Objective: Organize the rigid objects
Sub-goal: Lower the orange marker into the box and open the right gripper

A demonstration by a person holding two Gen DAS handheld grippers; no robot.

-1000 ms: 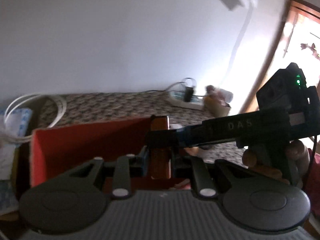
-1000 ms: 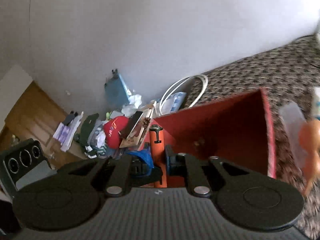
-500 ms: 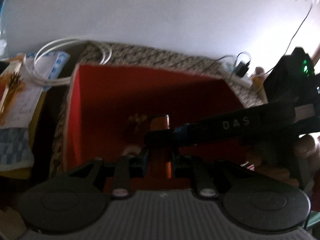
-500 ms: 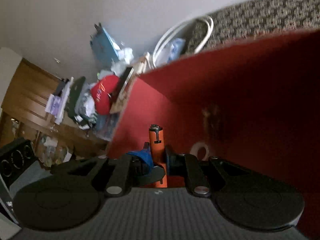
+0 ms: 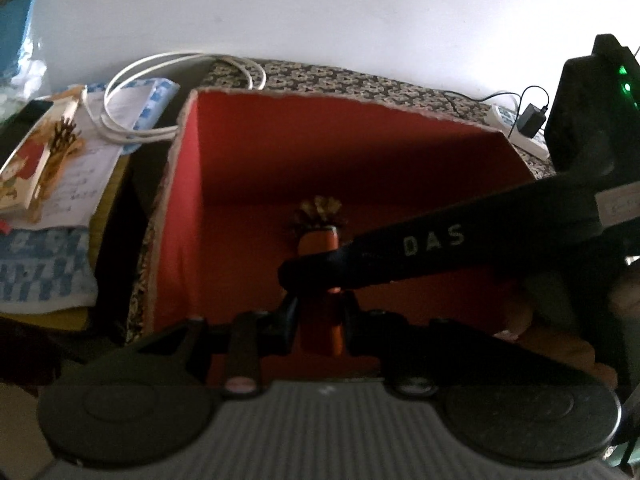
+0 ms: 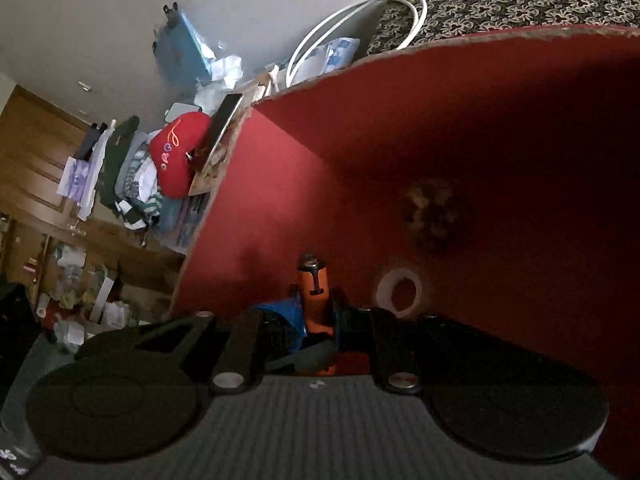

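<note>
- At the left of the left wrist view, papers [image 5: 60, 168] and a coiled white cable [image 5: 176, 92] are lying beside a red-lined box [image 5: 188, 184].
- An orange cylinder [image 5: 320, 280] is being held upright between the narrowly parted jaws of the left gripper [image 5: 320, 320], above the box's interior.
- The right gripper [image 5: 400, 256], marked "DAS", is being reached in from the right side, its tip crossing in front of the cylinder's middle.
- In the right wrist view, clothes [image 6: 132, 172] and a red cushion [image 6: 180, 156] are piled at the left, outside the box wall.
- The right gripper's jaws are being kept fully together around the same cylinder's upper part, with something blue [image 6: 288, 316] just left of it.
- A white ring [image 6: 400, 292] is lying on the box floor, right of the cylinder.
</note>
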